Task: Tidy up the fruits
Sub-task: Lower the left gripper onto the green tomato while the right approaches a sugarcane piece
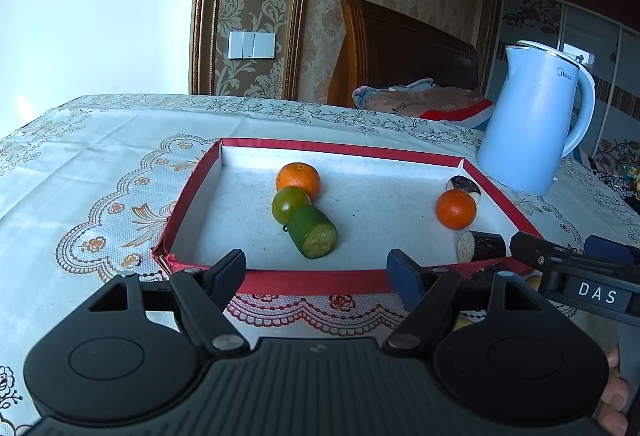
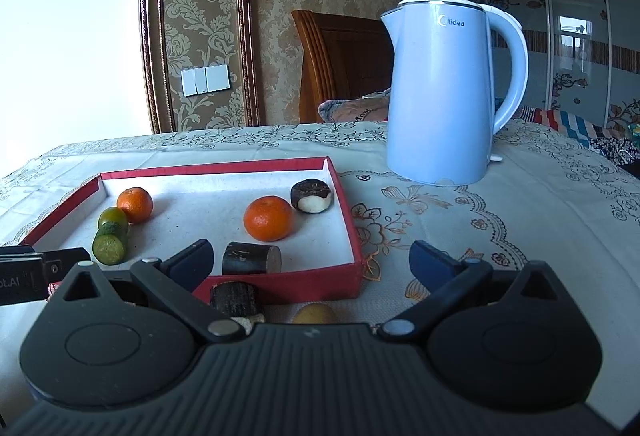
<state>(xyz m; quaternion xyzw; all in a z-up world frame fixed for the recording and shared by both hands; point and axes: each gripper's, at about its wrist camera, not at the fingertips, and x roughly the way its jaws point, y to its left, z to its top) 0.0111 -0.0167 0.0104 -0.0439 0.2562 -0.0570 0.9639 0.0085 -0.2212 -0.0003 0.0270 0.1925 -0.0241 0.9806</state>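
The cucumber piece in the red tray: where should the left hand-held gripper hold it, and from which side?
Grip the cucumber piece across its round green sides, at mid-length, probably coming from the tray's near edge. It lies on its side, cut face toward the camera; the green tomato touches its far end, so avoid that end.

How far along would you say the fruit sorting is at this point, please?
Six pieces already lie in the red tray, among them two oranges and a green tomato. Nothing is in hand: the left gripper and the right gripper are both open and empty. Still outside, before the tray's near wall, are a dark cut piece and a yellowish fruit.
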